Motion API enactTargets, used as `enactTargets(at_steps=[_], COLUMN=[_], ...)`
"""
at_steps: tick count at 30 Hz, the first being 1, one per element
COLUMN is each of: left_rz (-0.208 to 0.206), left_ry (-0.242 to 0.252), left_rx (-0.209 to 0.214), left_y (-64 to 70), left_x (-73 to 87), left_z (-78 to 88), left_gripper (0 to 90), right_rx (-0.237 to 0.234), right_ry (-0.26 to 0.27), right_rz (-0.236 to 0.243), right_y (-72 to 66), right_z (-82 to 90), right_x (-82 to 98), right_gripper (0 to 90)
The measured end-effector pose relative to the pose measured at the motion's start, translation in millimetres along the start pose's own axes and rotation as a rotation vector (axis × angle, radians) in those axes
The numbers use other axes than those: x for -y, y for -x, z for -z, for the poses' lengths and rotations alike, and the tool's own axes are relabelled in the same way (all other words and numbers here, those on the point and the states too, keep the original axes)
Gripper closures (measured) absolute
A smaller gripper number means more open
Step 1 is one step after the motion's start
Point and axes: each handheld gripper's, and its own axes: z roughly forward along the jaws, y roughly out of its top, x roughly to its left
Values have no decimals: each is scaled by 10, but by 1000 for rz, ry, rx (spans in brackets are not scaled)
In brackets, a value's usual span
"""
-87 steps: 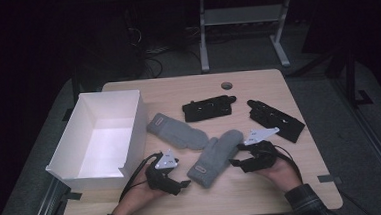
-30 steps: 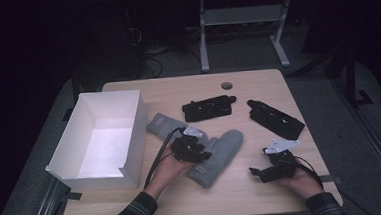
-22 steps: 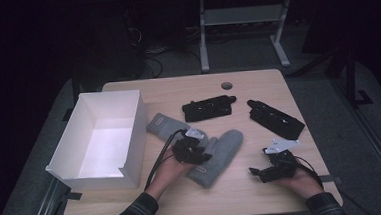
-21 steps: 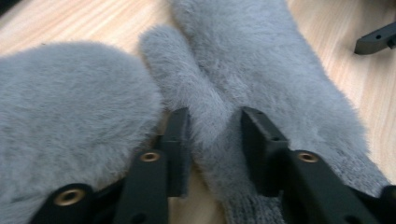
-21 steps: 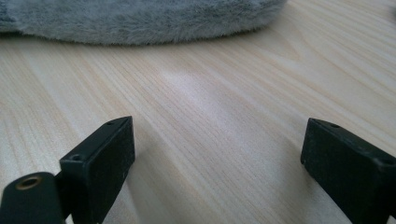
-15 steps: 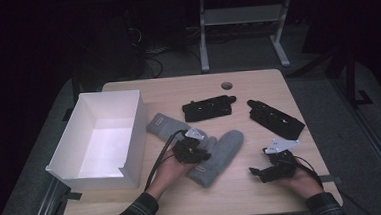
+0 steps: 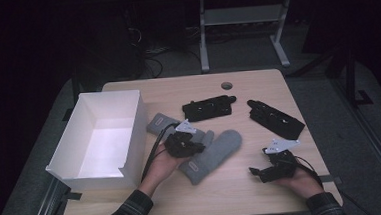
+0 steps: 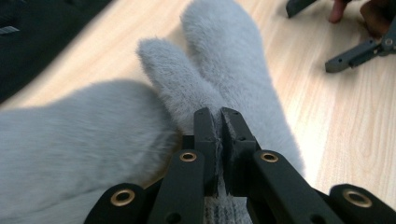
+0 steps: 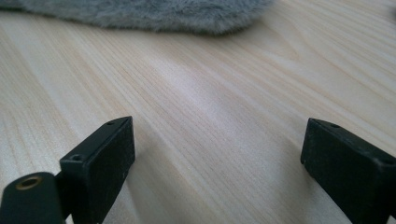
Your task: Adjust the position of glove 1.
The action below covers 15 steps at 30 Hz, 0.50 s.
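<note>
Grey mitten (image 8: 219, 70) fabric is pinched in the left gripper (image 8: 218, 122), seen close up; right gripper (image 9: 215, 154) gapes over bare table (image 9: 210, 93).

The left hand-held gripper (image 8: 218, 122) has just closed, pinching the grey mitten (image 8: 233, 70).

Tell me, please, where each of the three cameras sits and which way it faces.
High view: above the person's side, looking forward and down on the table; both forearms and hands enter from below.
Left gripper view: rides on the left gripper, looking along its fingers, shut on a grey mitten.
Right gripper view: rides on the right gripper, low over the wood, fingers open, nothing between them.
Shared: the mitten shows in all three; the left gripper view also catches the right gripper.
</note>
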Motion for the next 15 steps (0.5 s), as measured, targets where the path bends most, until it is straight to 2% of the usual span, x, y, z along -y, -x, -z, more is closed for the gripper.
enactTargets(at_steps=[3, 5, 8, 13, 15], left_rz=[-1, -20, -19, -59, -81], left_ry=[24, 47, 52, 32, 25], left_rx=[-23, -70, -73, -70, -83], left_y=[-21, -45, -44, 31, 84], left_x=[-24, -52, -54, -61, -81], left_z=[71, 175, 199, 166, 161], left_gripper=[856, 856, 856, 851, 848], right_rx=[0, 0, 0, 0, 0], right_ry=[0, 0, 0, 0, 0], right_rz=[0, 0, 1, 0, 1], right_y=[0, 0, 0, 0, 1], right_z=[0, 0, 0, 0, 0], right_x=[0, 0, 0, 0, 0], right_gripper=[97, 97, 97, 97, 97])
